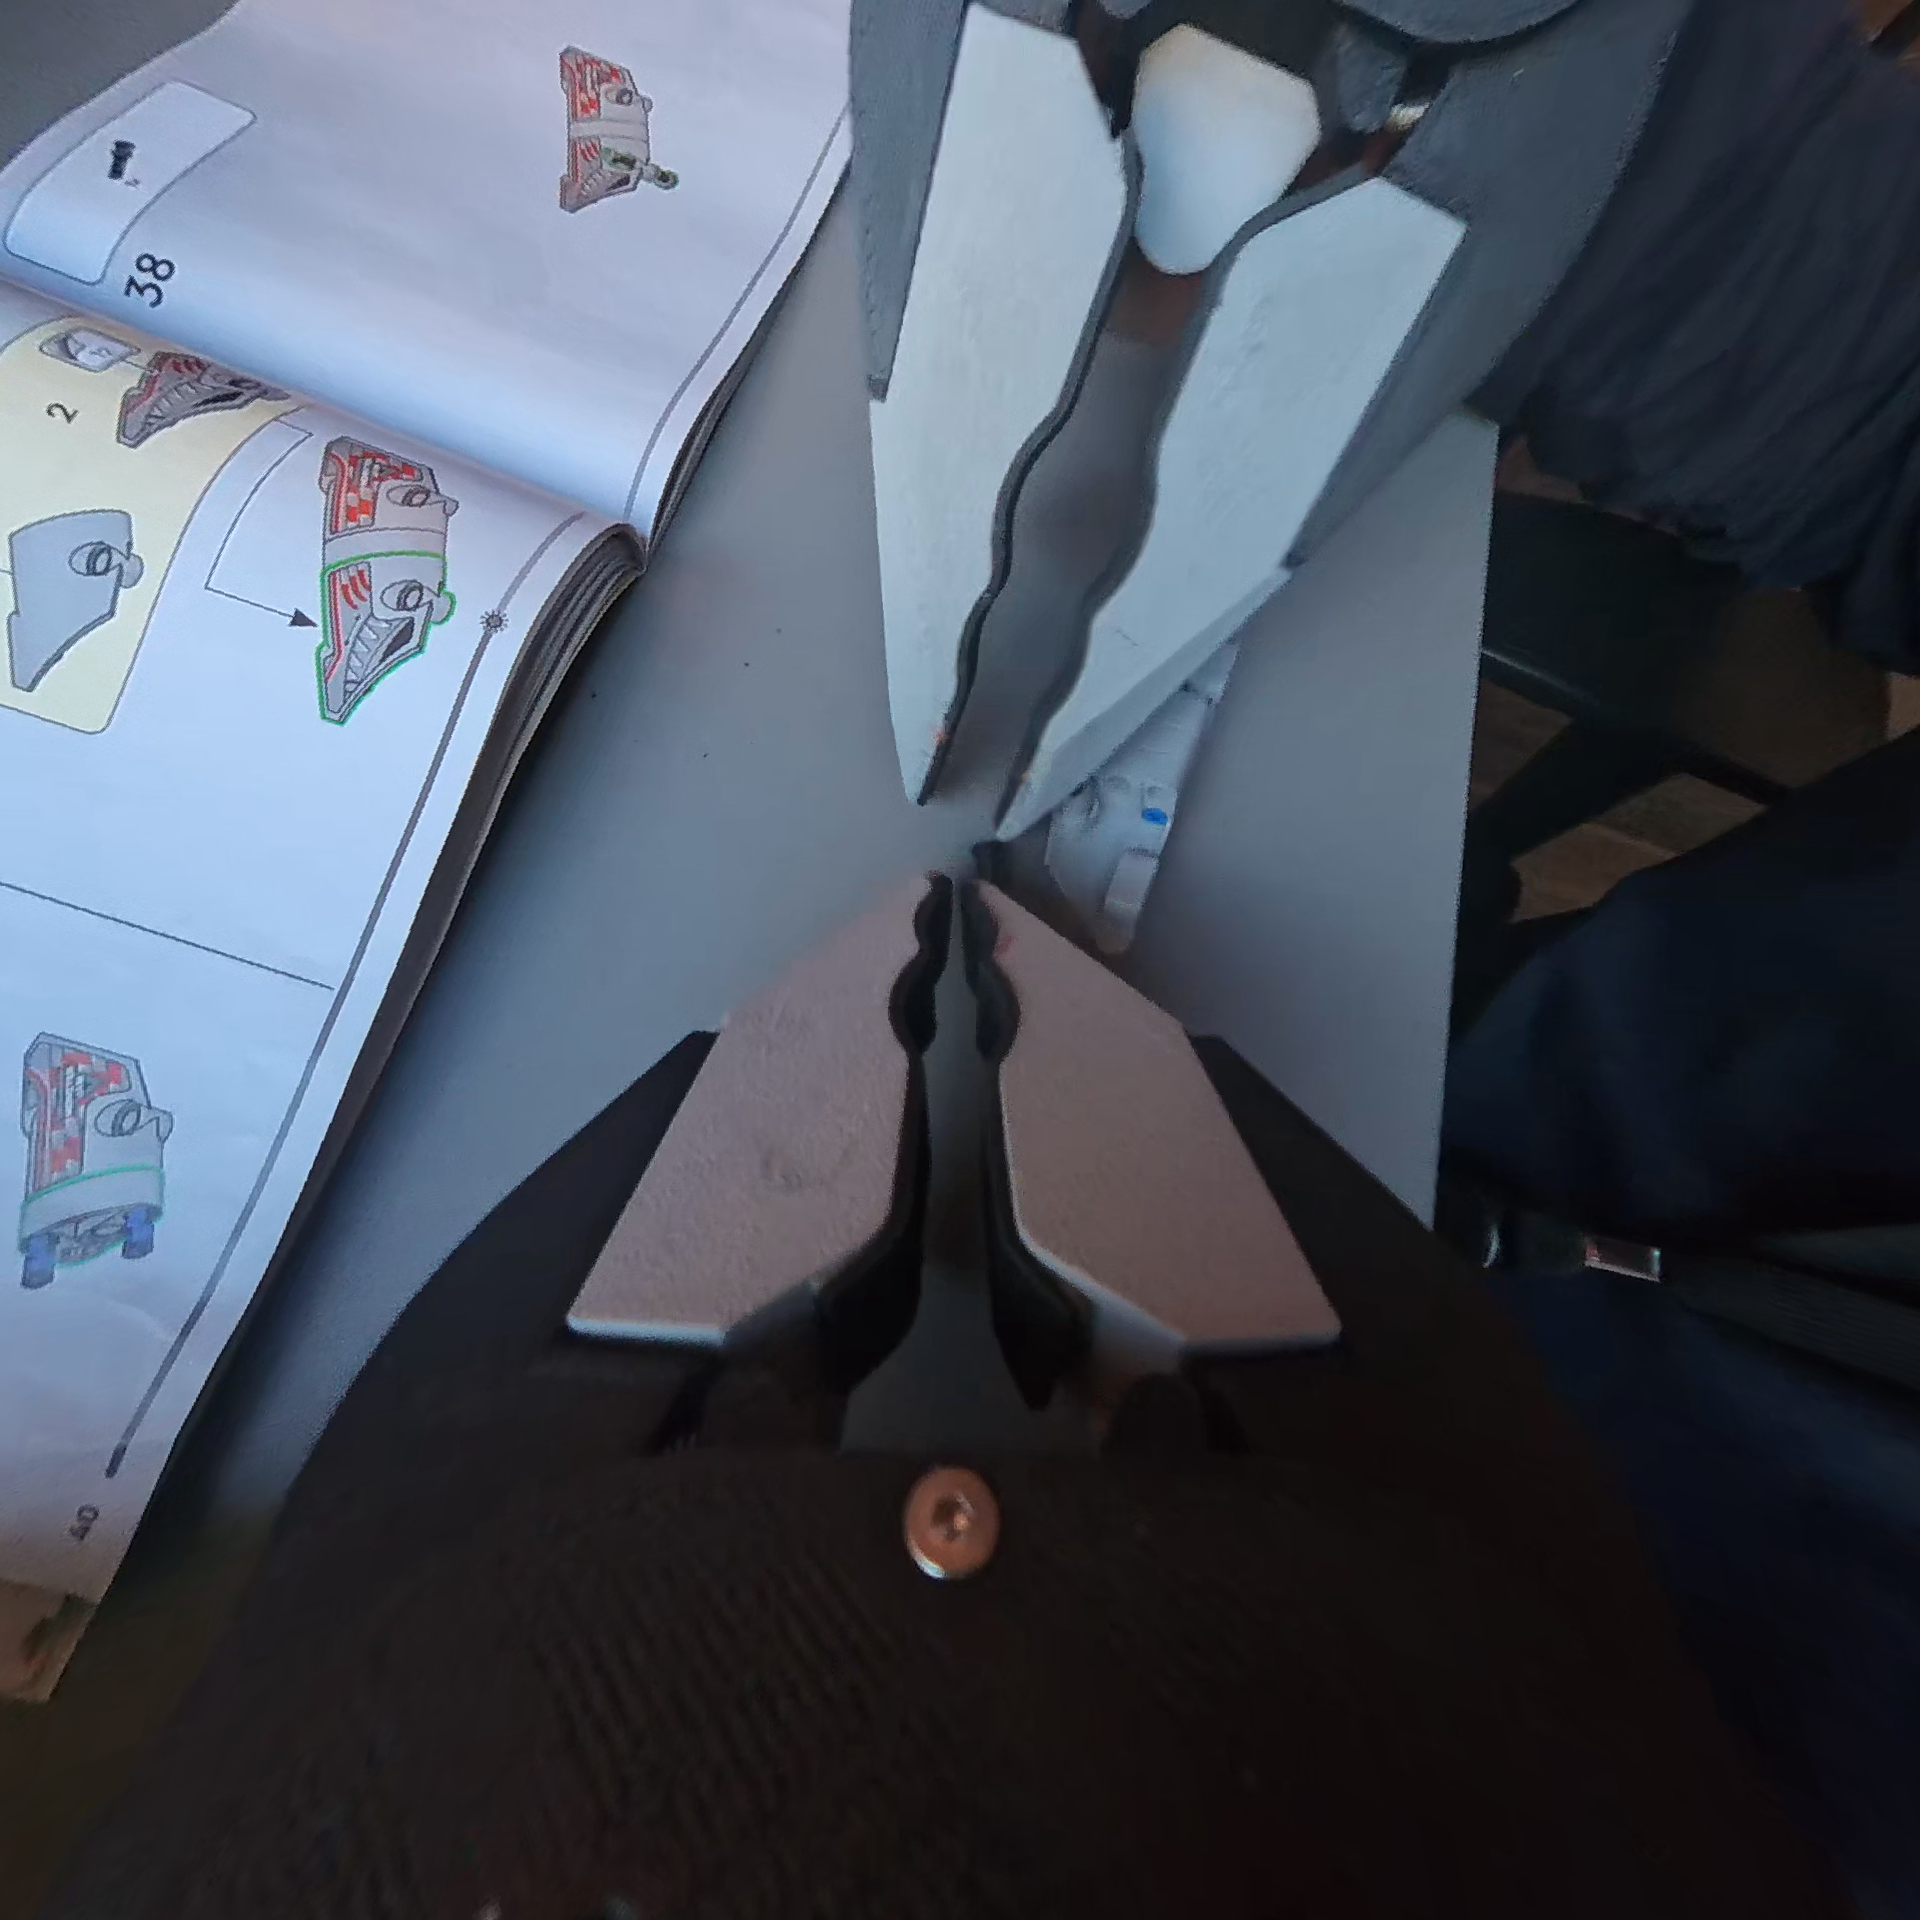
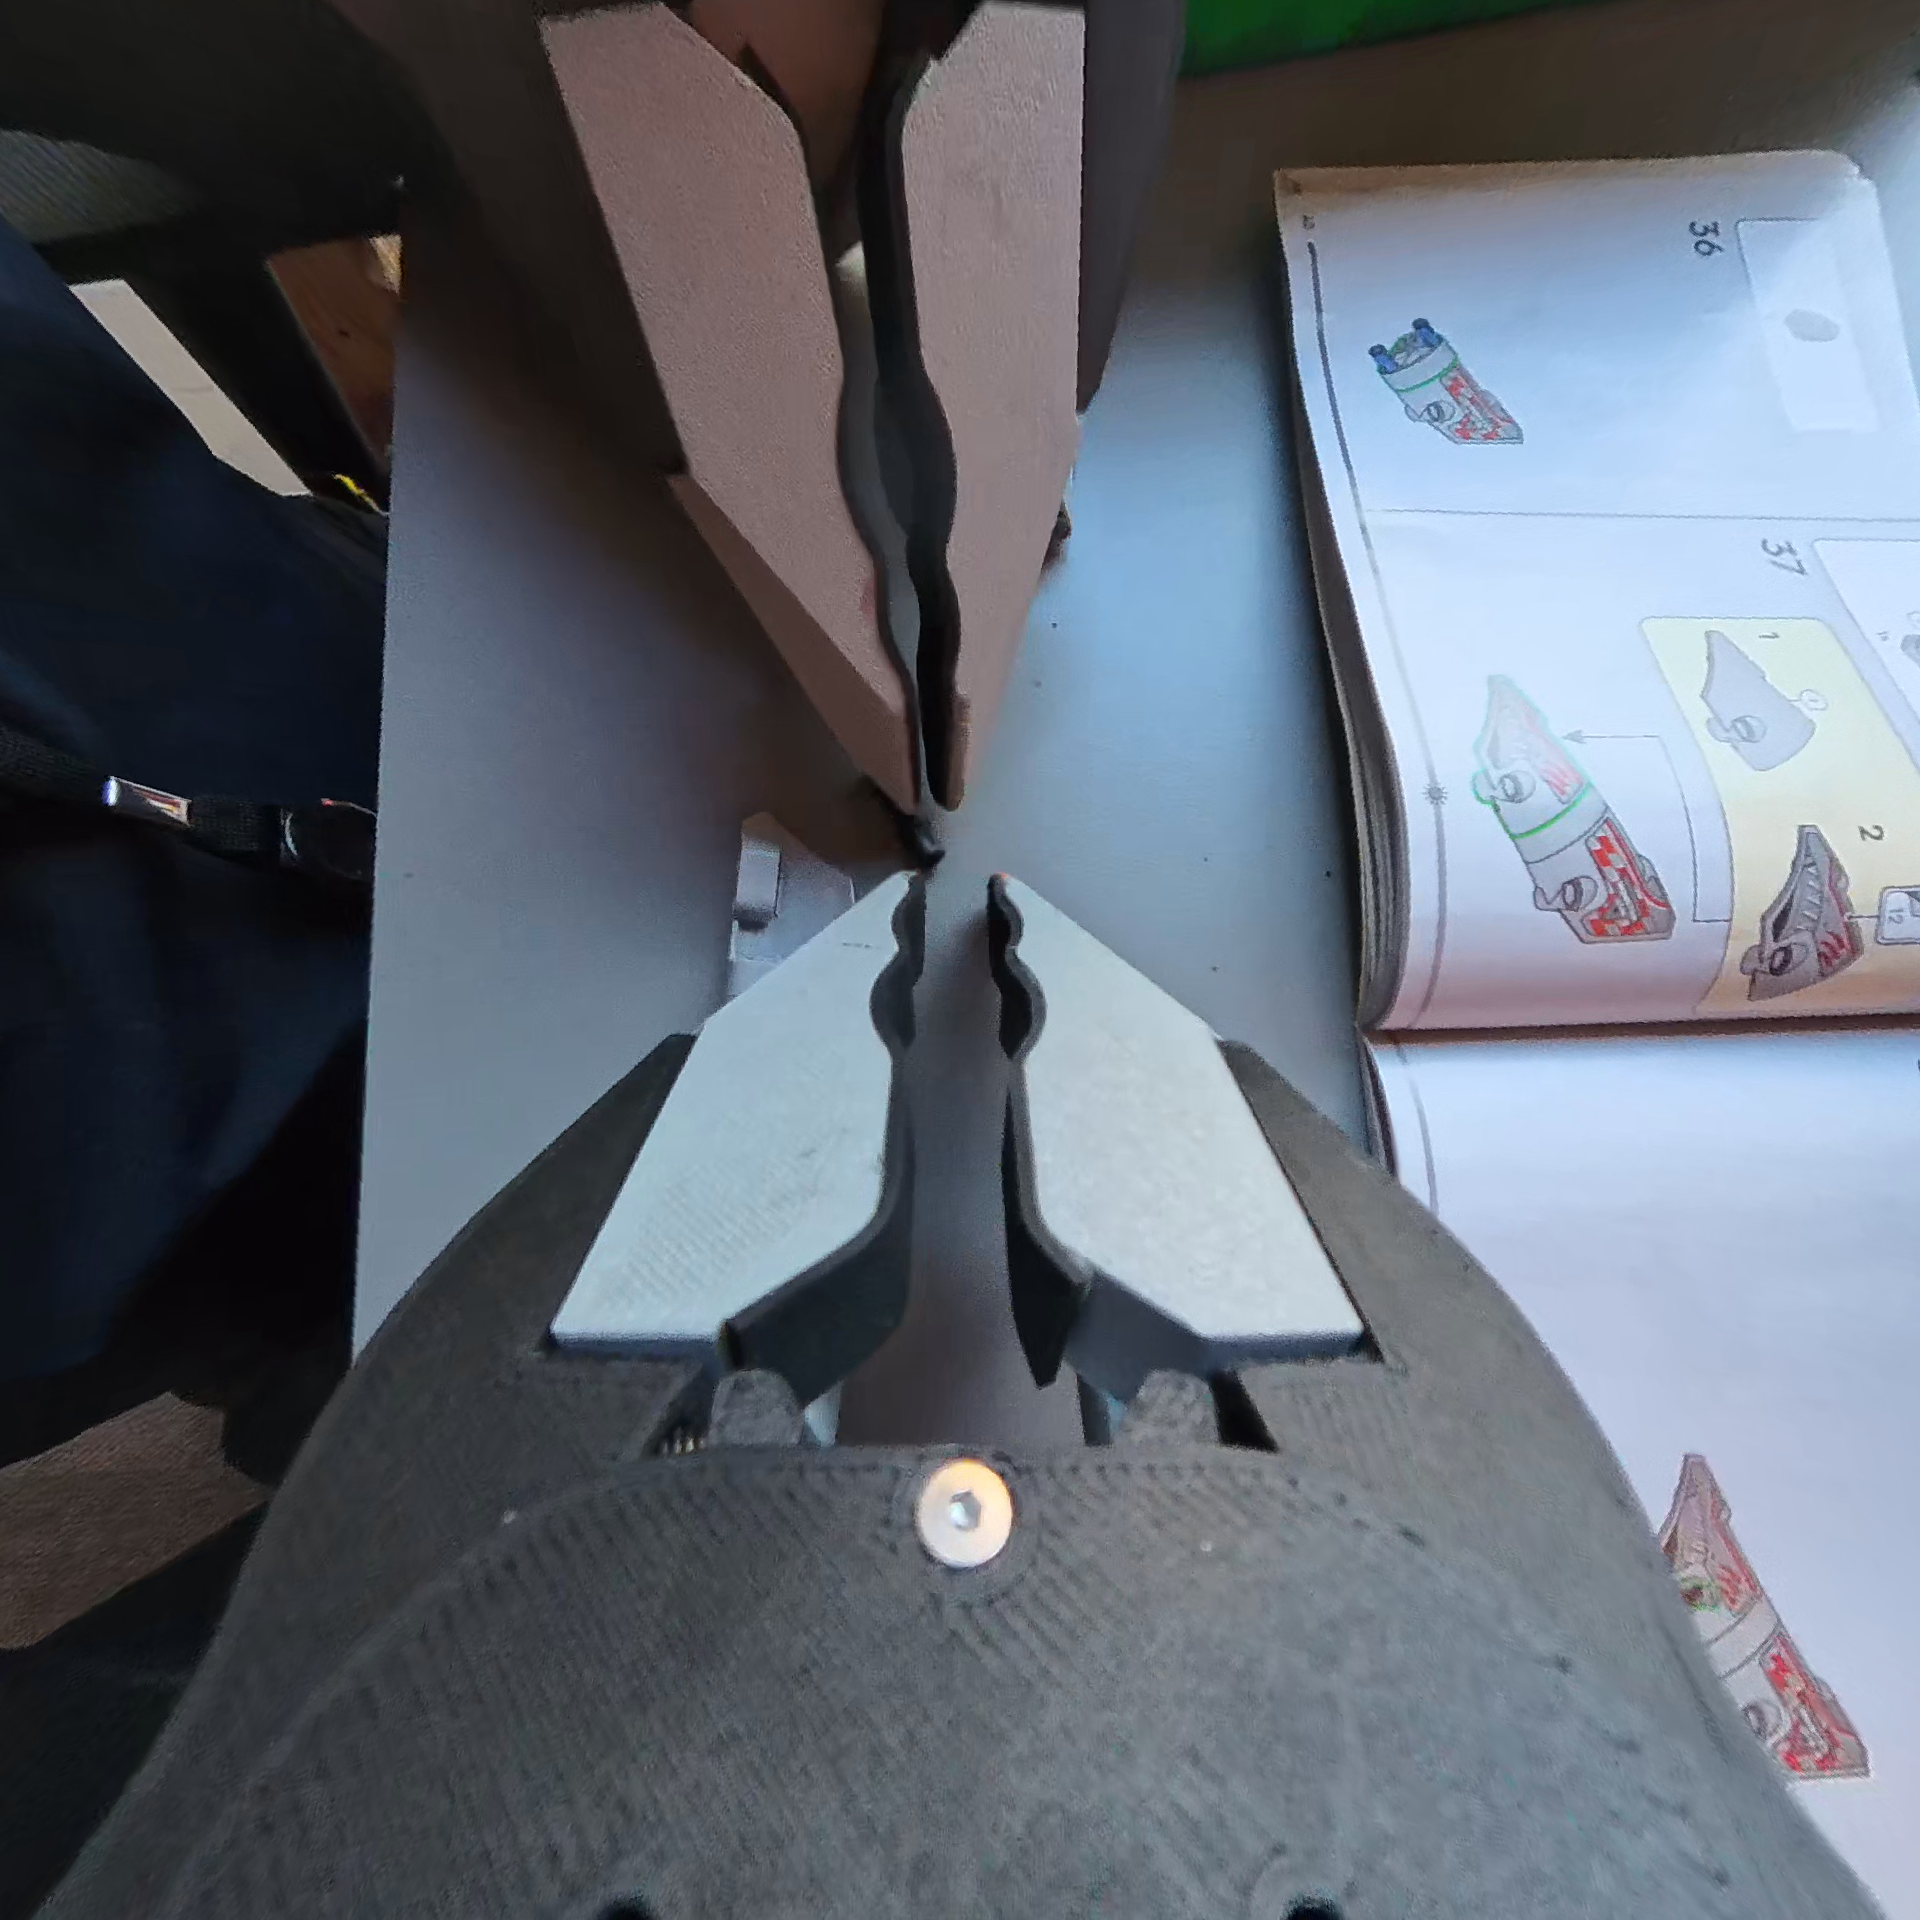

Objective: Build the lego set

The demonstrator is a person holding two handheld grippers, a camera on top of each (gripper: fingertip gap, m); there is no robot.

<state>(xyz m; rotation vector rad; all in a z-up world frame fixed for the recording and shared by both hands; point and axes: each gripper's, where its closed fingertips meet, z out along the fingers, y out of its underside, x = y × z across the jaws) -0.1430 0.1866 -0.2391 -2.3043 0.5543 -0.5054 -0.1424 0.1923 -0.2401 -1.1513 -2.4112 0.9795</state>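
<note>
Left gripper: fingers nearly together, only a thin slit between the dark wavy pads; a tiny dark piece sits at their tips, seen from the right wrist view, though whether it is truly pinched cannot be told.
Right gripper: fingers set apart with a clear gap between them, nothing in that gap; it faces the left gripper tip to tip, the tips almost meeting over the table.
Lego assembly: a white and light grey part-built piece with a small blue spot, lying on the table just beside and partly behind the right gripper's fingers.
Instruction booklet: open flat on the table, near the grippers, pages showing drawings of a grey and red model.
Table: plain grey top, both grippers above its near edge.
Person: dark blue clothing beyond the table edge.
</note>
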